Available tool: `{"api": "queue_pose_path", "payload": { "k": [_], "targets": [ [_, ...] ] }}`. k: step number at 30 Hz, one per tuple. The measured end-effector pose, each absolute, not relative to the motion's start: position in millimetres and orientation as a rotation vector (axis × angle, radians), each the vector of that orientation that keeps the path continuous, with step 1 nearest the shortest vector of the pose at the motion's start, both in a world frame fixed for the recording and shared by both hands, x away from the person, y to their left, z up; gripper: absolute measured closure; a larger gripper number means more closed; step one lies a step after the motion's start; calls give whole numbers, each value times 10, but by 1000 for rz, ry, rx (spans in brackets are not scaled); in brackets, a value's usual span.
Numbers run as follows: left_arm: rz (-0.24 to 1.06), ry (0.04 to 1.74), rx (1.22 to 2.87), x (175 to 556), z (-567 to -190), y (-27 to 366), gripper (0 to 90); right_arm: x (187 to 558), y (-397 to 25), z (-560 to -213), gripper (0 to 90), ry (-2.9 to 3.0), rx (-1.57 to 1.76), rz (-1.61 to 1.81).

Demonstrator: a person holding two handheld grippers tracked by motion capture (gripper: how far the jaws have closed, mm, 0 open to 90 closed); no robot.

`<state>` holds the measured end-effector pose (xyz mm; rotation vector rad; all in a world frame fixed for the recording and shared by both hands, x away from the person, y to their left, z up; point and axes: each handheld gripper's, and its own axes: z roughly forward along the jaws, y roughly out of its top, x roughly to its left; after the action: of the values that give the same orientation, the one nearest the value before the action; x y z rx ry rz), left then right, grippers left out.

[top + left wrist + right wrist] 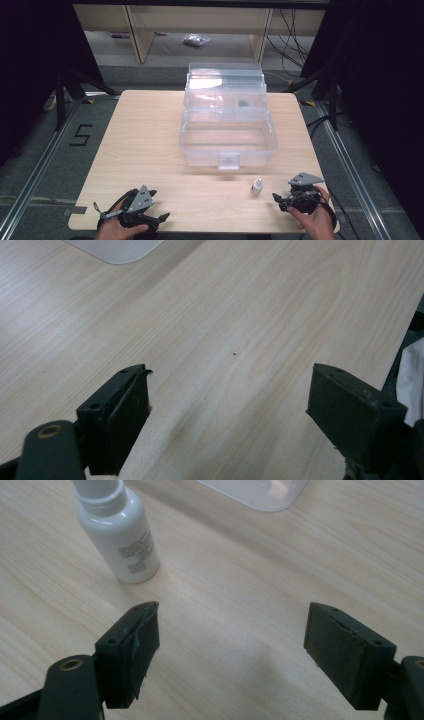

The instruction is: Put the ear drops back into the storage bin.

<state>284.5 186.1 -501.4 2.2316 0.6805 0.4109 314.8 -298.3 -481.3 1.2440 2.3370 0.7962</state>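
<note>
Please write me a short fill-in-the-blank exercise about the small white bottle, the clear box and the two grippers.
1. The small white plastic bottle stands ____ on the wooden table.
2. The bottle is nearest the ____ gripper.
3. The clear plastic storage box has its lid ____.
4. The left gripper has its jaws ____.

Missing words: upright; right; open; open

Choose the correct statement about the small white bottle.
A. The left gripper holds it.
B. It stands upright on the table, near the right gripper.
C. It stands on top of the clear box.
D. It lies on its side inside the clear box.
B: the small white bottle stands upright on the table, just beside the open right gripper, which does not touch it.
</note>
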Motion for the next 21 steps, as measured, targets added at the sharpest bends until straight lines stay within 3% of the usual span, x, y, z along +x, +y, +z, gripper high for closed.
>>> {"api": "queue_pose_path", "payload": {
  "k": [21],
  "targets": [
    [406,682,2236,2847,-5023,1857,165,3153,-2659,-4550,256,2529,1126,674]
  ]
}}
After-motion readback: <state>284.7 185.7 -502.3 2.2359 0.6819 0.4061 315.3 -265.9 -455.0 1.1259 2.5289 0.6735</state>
